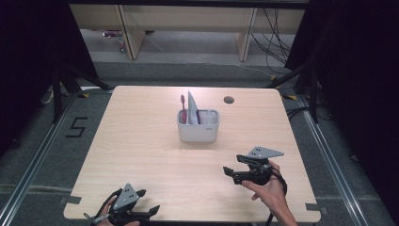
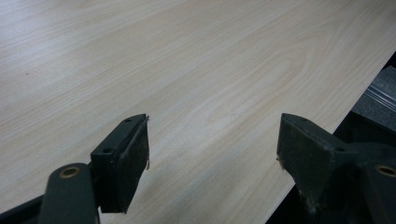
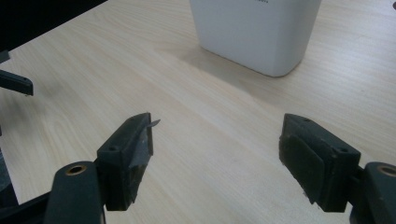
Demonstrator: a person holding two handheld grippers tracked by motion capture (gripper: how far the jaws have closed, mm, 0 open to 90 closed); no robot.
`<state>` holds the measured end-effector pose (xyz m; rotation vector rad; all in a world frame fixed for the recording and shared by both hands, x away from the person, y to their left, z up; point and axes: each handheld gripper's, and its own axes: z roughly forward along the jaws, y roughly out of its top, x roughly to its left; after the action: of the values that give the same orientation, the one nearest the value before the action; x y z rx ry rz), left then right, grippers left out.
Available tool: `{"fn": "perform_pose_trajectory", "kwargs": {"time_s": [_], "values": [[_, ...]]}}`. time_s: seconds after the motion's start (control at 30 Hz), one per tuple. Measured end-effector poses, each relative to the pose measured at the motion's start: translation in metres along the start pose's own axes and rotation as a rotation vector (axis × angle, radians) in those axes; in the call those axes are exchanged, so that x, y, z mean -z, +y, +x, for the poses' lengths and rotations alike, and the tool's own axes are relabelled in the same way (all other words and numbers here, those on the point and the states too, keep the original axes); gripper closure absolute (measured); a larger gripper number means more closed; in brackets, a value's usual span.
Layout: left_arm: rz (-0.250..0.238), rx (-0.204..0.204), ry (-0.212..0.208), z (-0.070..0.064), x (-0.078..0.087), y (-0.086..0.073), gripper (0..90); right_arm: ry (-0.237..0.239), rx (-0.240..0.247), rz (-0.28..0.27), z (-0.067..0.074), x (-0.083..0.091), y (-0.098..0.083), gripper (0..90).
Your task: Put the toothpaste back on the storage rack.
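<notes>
Two black two-jaw grippers sit low in the high view, the left gripper (image 1: pixel 141 207) at the bottom left edge of the pale wooden table (image 1: pixel 141 155) and the right gripper (image 1: pixel 230 172) at lower right, both with jaws wide and nothing between them. Farther up, at frame centre, the white rectangular plastic holder (image 1: pixel 198 125) stands upright with a red toothbrush (image 1: pixel 183 107) and a grey tube (image 1: pixel 192 108) inside. I judge a hasty reach could knock the light holder and tip or slide it.

Both grippers empty, jaws wide — left gripper (image 1: pixel 149 210) low and near, right gripper (image 1: pixel 229 171) farther forward.
</notes>
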<state>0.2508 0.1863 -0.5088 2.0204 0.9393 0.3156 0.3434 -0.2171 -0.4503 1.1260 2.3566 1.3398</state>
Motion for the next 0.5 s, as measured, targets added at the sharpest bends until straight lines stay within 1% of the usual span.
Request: {"fn": "perform_pose_trajectory", "kwargs": {"time_s": [0.03,0.07,0.1,0.13,0.17,0.2,0.23,0.27,0.3,0.33,0.37,0.4,0.43,0.47,0.5], "values": [[-0.002,0.001,0.001,0.0,0.0,0.0,24.8,0.007,-0.019,0.009,0.001,0.001,-0.001,26.7],[-0.003,0.001,0.002,-0.001,0.0,0.0,24.8,-0.009,0.002,0.0,0.0,0.001,-0.002,26.6],[-0.004,0.0,0.002,-0.001,0.0,0.0,24.8,0.0,-0.019,0.001,0.002,0.001,-0.004,26.5],[0.001,-0.003,0.005,-0.001,0.001,0.0,24.8,-0.004,-0.016,0.004,0.002,0.002,-0.006,26.4],[0.001,-0.004,0.006,0.0,0.001,0.0,24.8,0.0,-0.001,-0.002,0.001,0.001,-0.007,26.3],[0.001,-0.004,0.006,-0.001,0.001,0.0,24.8,-0.002,-0.037,0.01,0.003,0.003,-0.008,26.3],[0.001,-0.004,0.006,-0.001,0.001,0.0,24.8,-0.012,0.01,0.008,0.001,0.003,-0.009,26.3],[0.012,-0.016,0.007,0.0,0.001,0.0,24.8,-0.005,-0.01,0.011,0.002,0.003,-0.011,26.2],[0.011,-0.018,0.009,0.001,0.001,-0.001,24.8,-0.002,-0.007,0.022,0.002,0.005,-0.011,26.1],[0.005,-0.003,0.008,-0.001,0.001,-0.001,24.8,0.0,-0.021,0.01,0.003,0.004,-0.014,26.0],[0.005,-0.006,0.007,0.0,0.002,0.0,24.8,-0.003,-0.019,0.016,0.003,0.005,-0.014,26.0],[0.001,-0.002,0.009,-0.001,0.002,-0.001,24.8,-0.013,0.002,0.015,0.002,0.006,-0.015,25.9],[0.018,-0.02,0.017,0.001,0.003,0.0,24.8,0.001,-0.005,0.014,0.003,0.006,-0.016,25.7],[0.017,-0.026,0.016,0.002,0.003,-0.001,24.8,-0.014,-0.002,0.015,0.003,0.007,-0.017,25.6],[0.014,-0.022,0.013,0.001,0.003,-0.001,24.8,-0.016,0.005,0.01,0.003,0.008,-0.018,25.2]]}}
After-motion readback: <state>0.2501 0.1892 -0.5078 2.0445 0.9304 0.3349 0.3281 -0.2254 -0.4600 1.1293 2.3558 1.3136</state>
